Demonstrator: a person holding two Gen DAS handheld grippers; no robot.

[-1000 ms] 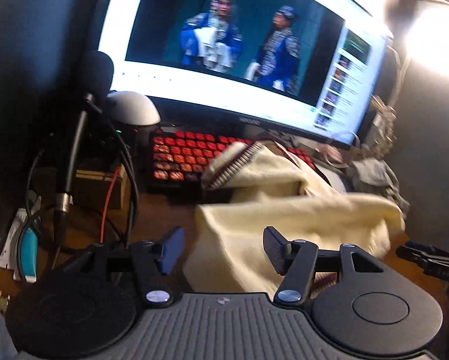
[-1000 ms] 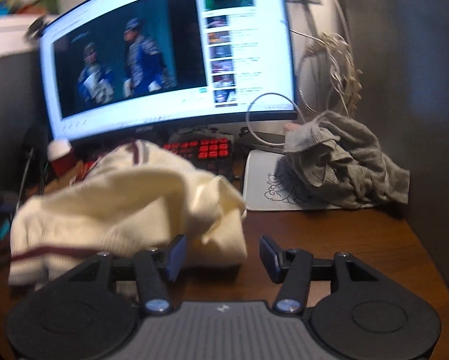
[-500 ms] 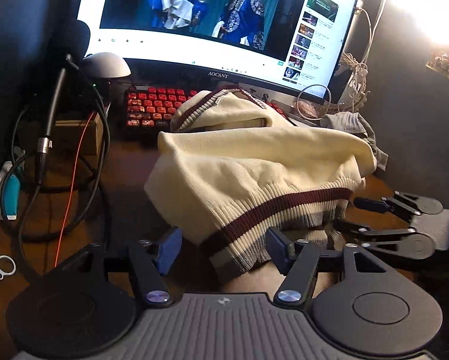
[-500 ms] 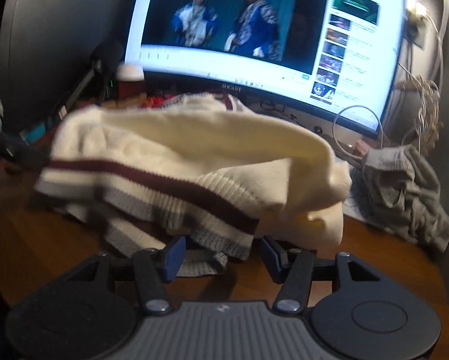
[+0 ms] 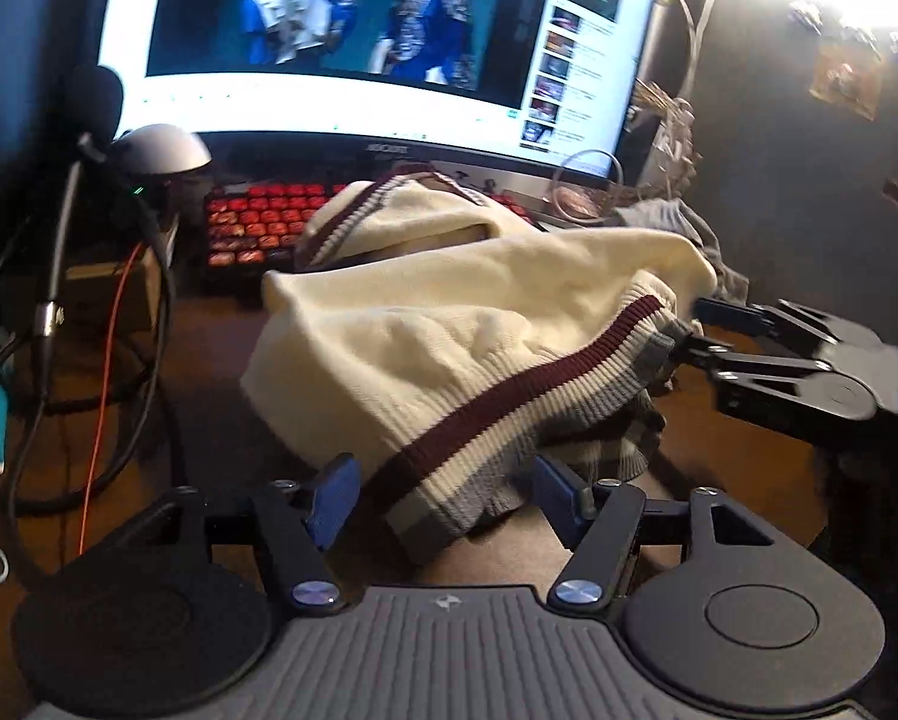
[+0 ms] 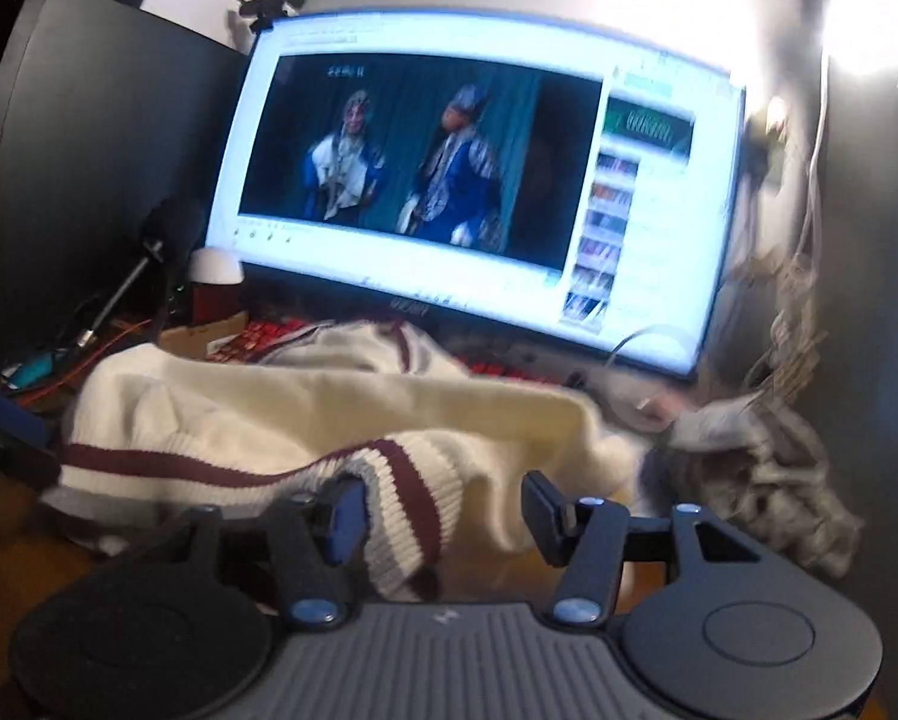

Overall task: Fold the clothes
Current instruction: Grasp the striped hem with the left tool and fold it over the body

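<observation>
Left wrist view shows the cream sweater (image 5: 449, 324) heaped on the desk (image 5: 221, 372), its striped hem between the left gripper's (image 5: 443, 492) spread fingers, unpinched. Only the right wrist view shows a grey garment (image 6: 766, 480) beside it, with the right gripper (image 6: 443, 510) spread around the hem too.

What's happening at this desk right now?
A person is working two handheld tools on a cream sweater heaped before the red keyboard and monitor. Its striped hem lies between the open jaws of both the left tool and right tool; neither is gripping. Nothing is folded yet.
</observation>
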